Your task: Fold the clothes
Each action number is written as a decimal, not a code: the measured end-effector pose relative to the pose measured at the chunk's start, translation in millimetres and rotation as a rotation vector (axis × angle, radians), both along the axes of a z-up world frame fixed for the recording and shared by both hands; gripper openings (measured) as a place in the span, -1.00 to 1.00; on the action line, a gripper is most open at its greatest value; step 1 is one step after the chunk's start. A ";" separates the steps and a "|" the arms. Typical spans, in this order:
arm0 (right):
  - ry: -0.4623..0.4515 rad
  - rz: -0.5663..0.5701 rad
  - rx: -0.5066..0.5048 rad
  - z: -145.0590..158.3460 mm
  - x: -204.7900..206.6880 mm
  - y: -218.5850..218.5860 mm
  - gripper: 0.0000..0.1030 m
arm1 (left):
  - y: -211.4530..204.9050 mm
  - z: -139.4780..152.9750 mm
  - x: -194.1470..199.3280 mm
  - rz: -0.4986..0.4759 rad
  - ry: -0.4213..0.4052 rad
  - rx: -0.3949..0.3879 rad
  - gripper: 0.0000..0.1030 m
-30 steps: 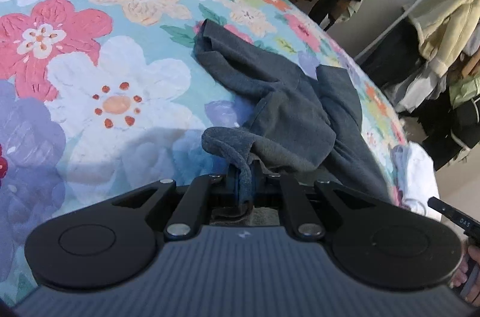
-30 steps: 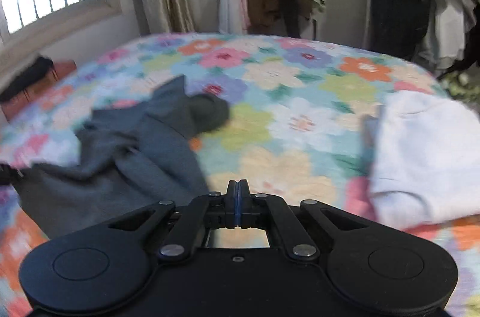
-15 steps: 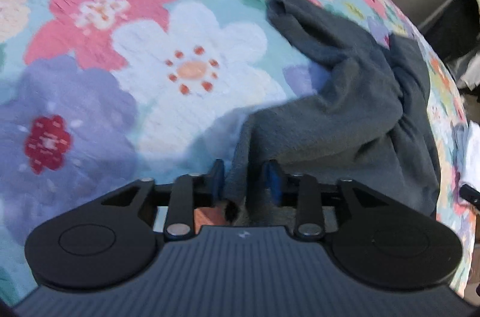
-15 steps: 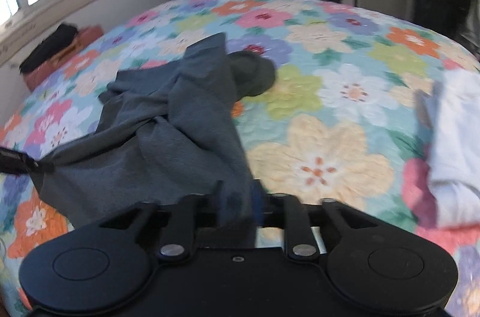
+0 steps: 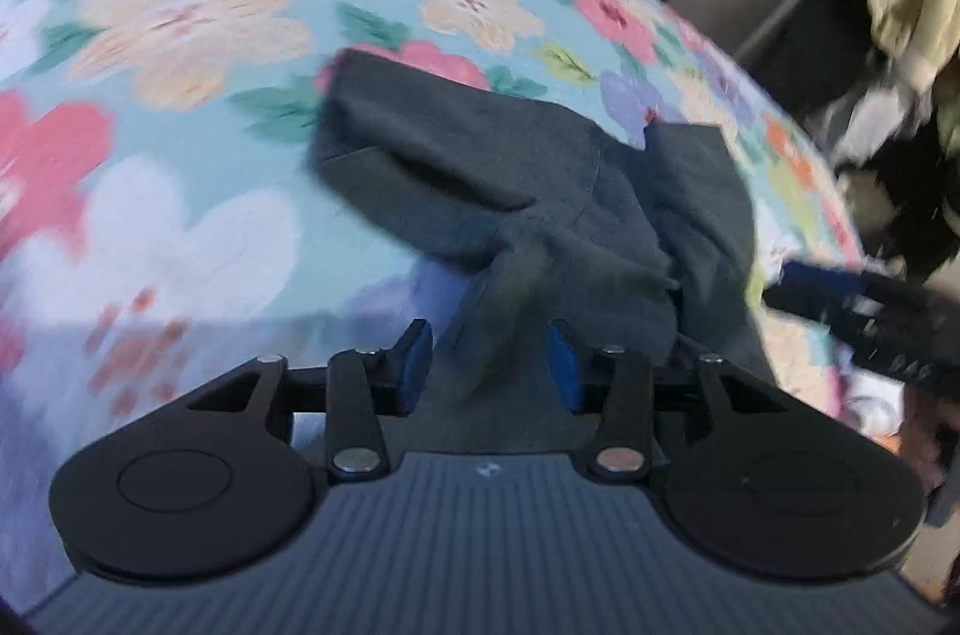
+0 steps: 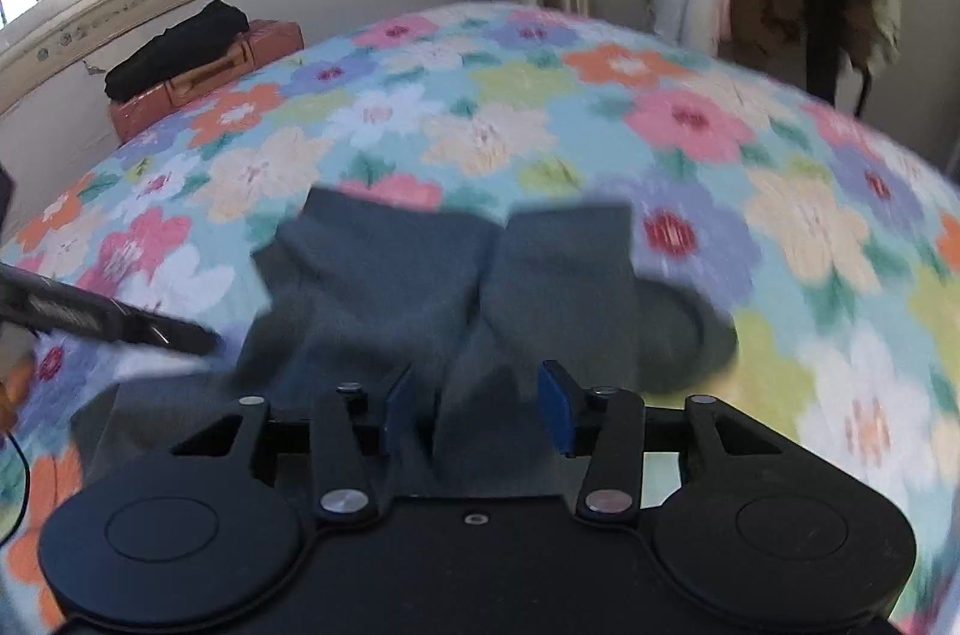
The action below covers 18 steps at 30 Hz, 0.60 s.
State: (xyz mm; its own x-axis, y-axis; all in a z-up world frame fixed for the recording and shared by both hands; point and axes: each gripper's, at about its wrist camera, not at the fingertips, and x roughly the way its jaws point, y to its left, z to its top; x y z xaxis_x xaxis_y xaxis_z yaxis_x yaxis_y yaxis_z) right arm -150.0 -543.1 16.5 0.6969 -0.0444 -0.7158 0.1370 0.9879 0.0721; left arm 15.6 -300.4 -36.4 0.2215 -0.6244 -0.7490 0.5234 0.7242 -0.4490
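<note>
Lying crumpled on the floral bedspread (image 5: 180, 35), the grey garment (image 5: 510, 191) spreads straight ahead of the left gripper (image 5: 489, 371) in the left wrist view. That gripper's blue-padded jaws stand wide apart, released, with a blurred fold of grey cloth rising between them; whether the cloth touches either pad cannot be told. To the right of the jaws, the right gripper (image 5: 840, 293) shows as a dark blurred bar at the garment's edge.

In the right wrist view, the right gripper (image 6: 477, 404) is likewise spread open, gripping nothing, and the garment (image 6: 456, 263) lies ahead and passes down between its pads. The bedspread (image 6: 690, 119) stretches beyond. Left of the jaws, the left gripper (image 6: 114, 320) reaches in towards the cloth.
</note>
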 end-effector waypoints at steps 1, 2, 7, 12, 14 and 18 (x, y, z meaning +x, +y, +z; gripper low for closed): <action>0.004 0.006 0.002 -0.2 10.6 0.1 0.08 | -10.5 -3.6 9.7 0.006 0.010 0.020 -0.08; 0.012 0.014 0.008 -1.1 19.3 -0.5 0.09 | -18.1 -6.0 16.4 0.009 0.019 0.026 -0.07; 0.121 0.022 -0.083 -23.1 57.1 -0.7 0.29 | -47.6 -18.5 46.5 -0.014 0.076 0.042 0.20; 0.174 0.005 -0.186 -47.4 61.1 -1.5 -0.05 | -75.7 -32.3 56.1 -0.046 0.080 0.053 0.55; 0.140 -0.003 -0.160 -45.4 54.9 -5.4 -0.69 | -78.6 -32.6 53.4 -0.023 0.062 0.016 0.77; 0.059 -0.027 -0.142 -35.5 38.9 -11.8 -0.79 | -79.3 -32.6 51.2 0.004 0.017 -0.021 -0.18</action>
State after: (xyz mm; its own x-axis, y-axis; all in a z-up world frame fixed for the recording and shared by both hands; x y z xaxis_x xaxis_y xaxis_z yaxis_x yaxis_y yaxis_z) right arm -111.1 -554.9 -19.0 0.6512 -0.1665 -0.7404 0.1637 0.9835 -0.0772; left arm 66.8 -379.7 -69.0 0.2118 -0.6388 -0.7396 0.5125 0.7170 -0.4726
